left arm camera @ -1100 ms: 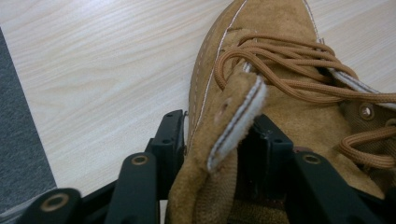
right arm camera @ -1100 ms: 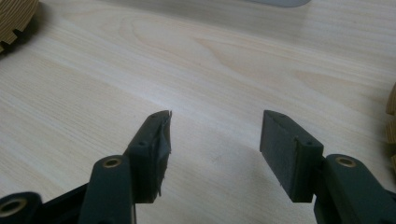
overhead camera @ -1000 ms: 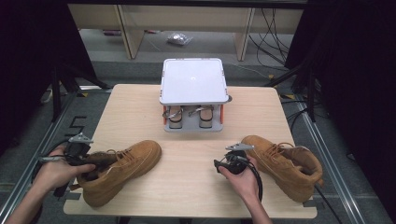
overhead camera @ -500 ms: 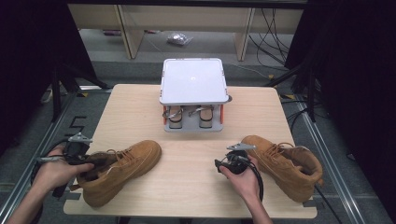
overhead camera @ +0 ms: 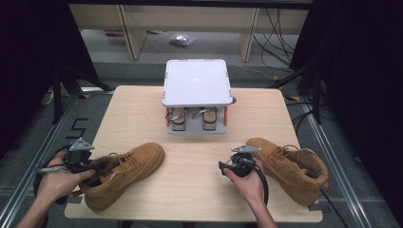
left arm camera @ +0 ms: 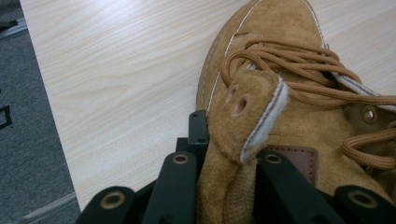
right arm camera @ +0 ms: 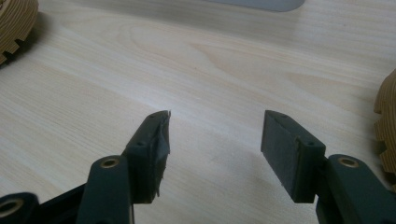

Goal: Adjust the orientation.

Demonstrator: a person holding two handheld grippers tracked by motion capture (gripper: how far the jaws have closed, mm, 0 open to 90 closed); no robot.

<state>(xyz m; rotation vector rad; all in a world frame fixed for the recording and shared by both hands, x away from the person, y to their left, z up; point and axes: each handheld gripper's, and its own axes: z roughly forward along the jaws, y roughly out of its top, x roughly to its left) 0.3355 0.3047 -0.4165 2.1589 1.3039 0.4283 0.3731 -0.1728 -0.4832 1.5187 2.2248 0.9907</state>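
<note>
The person's left hand (overhead camera: 59, 178) sits at the table's seven o'clock corner, wrapped round the left gripper (overhead camera: 90, 166), whose jaws have just been closing and now pinch the suede collar of the left boot (left arm camera: 261, 116); that boot lies on its side, toe toward one o'clock. The right hand (overhead camera: 247, 183) rests near five o'clock, holding the right gripper (right arm camera: 215, 135) low over bare wood with its jaws spread and nothing between them. The right boot (overhead camera: 290, 166) stands just beside that hand at four o'clock, its heel close to the table's edge. Open wood lies between the two boots. A grey rack (overhead camera: 197, 83) with a flat top stands at twelve o'clock on the pale wooden table (overhead camera: 138, 114), dark floor and cables beyond
</note>
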